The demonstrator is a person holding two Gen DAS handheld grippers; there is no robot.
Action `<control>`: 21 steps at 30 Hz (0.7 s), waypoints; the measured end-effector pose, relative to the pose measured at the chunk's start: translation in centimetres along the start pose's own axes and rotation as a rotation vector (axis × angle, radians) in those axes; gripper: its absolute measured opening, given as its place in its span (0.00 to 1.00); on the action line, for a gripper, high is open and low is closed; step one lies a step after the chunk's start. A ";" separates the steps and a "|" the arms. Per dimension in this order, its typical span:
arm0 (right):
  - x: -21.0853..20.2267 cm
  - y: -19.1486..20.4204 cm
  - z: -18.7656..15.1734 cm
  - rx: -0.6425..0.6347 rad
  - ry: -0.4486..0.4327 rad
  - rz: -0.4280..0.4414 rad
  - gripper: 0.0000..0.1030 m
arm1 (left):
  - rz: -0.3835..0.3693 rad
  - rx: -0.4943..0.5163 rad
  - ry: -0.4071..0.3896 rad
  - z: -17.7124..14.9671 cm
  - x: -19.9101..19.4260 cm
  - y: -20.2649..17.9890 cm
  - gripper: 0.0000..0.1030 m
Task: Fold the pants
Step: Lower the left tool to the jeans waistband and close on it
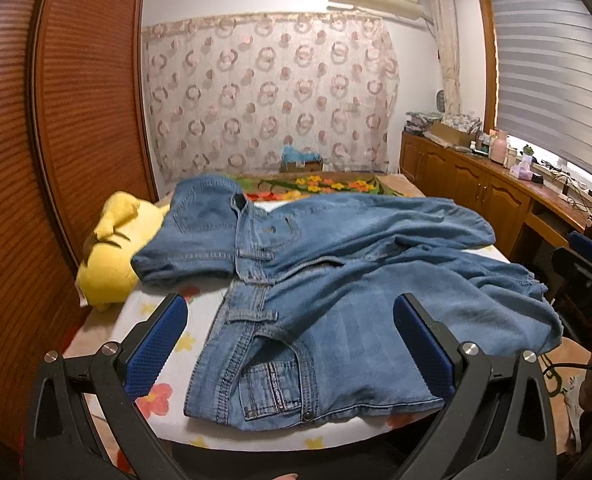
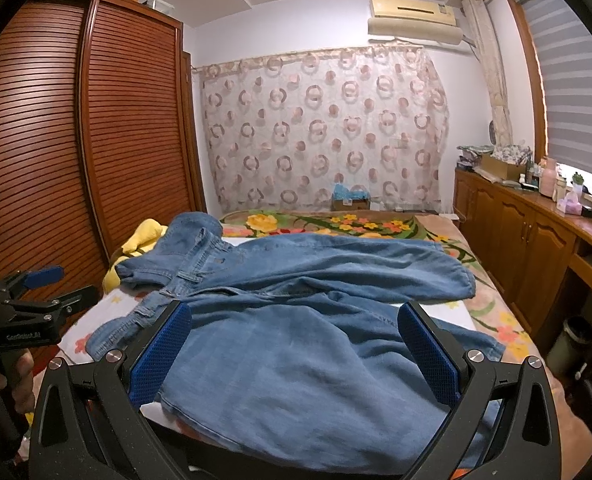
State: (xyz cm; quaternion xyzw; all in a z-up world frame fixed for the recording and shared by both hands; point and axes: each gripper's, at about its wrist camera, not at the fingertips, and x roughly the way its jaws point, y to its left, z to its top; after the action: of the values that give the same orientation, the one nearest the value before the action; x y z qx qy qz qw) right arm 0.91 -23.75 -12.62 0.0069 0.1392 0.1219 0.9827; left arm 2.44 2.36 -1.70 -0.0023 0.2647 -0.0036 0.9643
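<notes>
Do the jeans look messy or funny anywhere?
Yes. The jeans lie rumpled on the bed, legs splayed apart, and the waist end is flipped over against a yellow plush toy. Both grippers hover open; nothing looks torn.

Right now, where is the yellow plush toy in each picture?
Left wrist view: the toy lies at middle left, beside the jeans' waistband.
Right wrist view: the toy peeks out left of centre, behind the jeans.
Shared landmark: the brown slatted wardrobe, right behind the toy.

Pants [image 1: 335, 280] on bed [image 1: 168, 416], plush toy [image 1: 112, 256] left, cabinets [image 1: 467, 184] right
</notes>
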 end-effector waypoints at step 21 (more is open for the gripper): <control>3.4 -1.9 1.4 -0.010 0.140 -0.092 0.98 | -0.033 -0.039 0.098 -3.7 3.6 4.3 1.00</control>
State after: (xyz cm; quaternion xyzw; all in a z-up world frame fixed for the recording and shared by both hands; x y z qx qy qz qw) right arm 4.91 -24.74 -12.31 -0.0127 0.2071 0.0775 0.9752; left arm 3.63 6.67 -6.78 -0.0254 0.3117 -0.0143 0.9497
